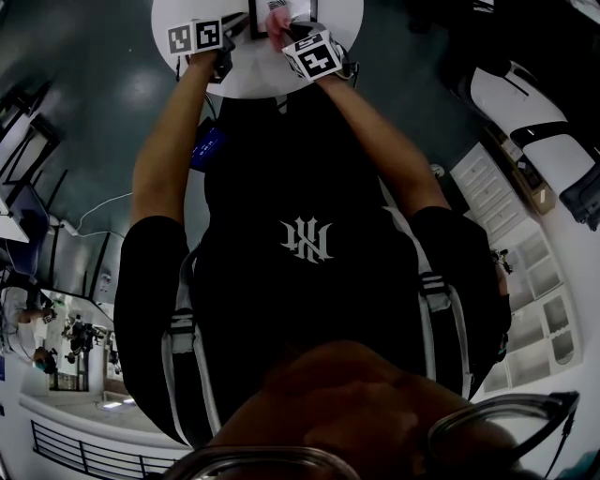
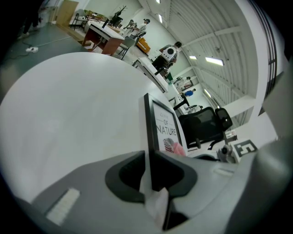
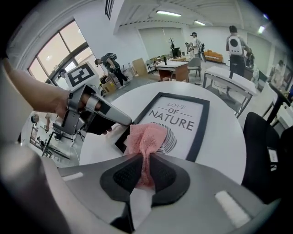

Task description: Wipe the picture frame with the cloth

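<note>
One frame in left claw, one cloth in right claw.

Left arm and right arm reach forward, grippers near together. Left gripper clamps the frame's edge; right gripper clamps the cloth.

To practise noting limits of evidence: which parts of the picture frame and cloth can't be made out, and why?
Head view: picture frame cut off by the top edge.
Right gripper view: cloth covers part of the frame's near edge.
Left gripper view: frame nearly edge-on, its print partly unreadable.
</note>
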